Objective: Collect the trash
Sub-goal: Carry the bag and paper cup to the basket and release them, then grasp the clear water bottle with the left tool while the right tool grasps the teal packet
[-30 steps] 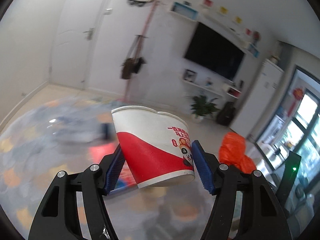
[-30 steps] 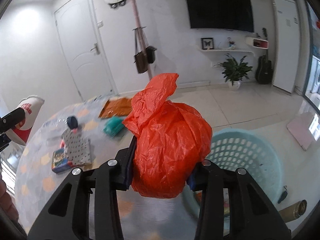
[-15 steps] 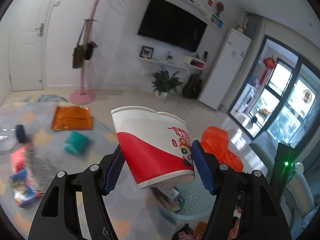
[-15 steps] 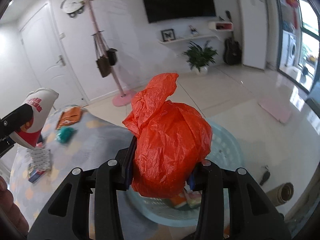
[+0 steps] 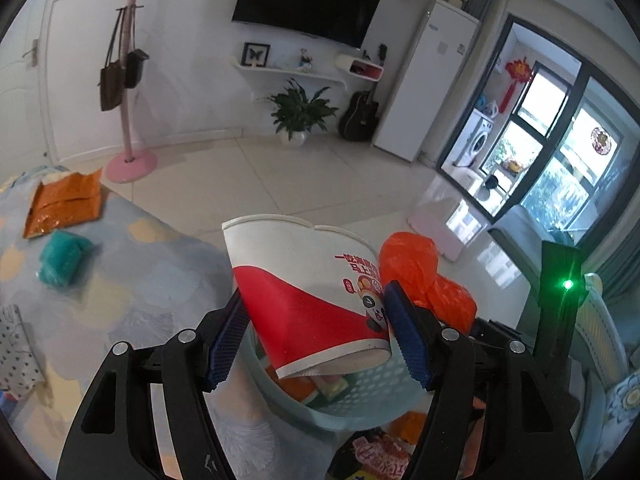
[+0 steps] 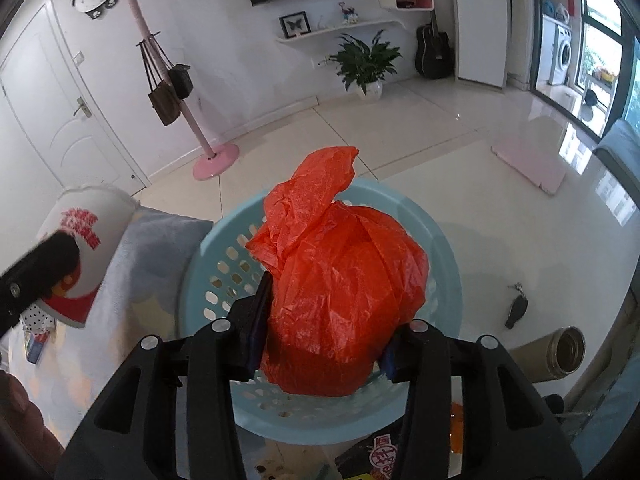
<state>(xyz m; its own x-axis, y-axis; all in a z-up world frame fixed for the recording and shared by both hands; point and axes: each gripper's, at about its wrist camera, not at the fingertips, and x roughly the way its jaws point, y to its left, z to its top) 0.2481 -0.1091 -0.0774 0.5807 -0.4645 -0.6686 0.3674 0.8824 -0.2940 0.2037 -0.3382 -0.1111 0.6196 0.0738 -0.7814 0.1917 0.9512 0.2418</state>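
1. left gripper is carrying a red-and-white paper cup, tilted with its rim pointing up and away. blue fingers are sitting on both sides of the cup and still touching it, so it is still gripped; the jaws have just been opening.
2. right gripper is gripping a crumpled orange plastic bag between its fingers. bag is bulging above and over the jaws, which have also just been opening, with the bag still between them.
3. both loads are hanging over a light blue perforated basket on the floor beside the counter. the bag is over the middle of the basket, the cup over its near-left rim.
4. some wrappers are already lying in the basket; cannot tell exactly what they are.
5. still lying on the counter: an orange foil packet, a teal wad, and a dotted item at the left edge.
6. on the floor to the right of the basket: a key fob and a metal flask lying on its side.
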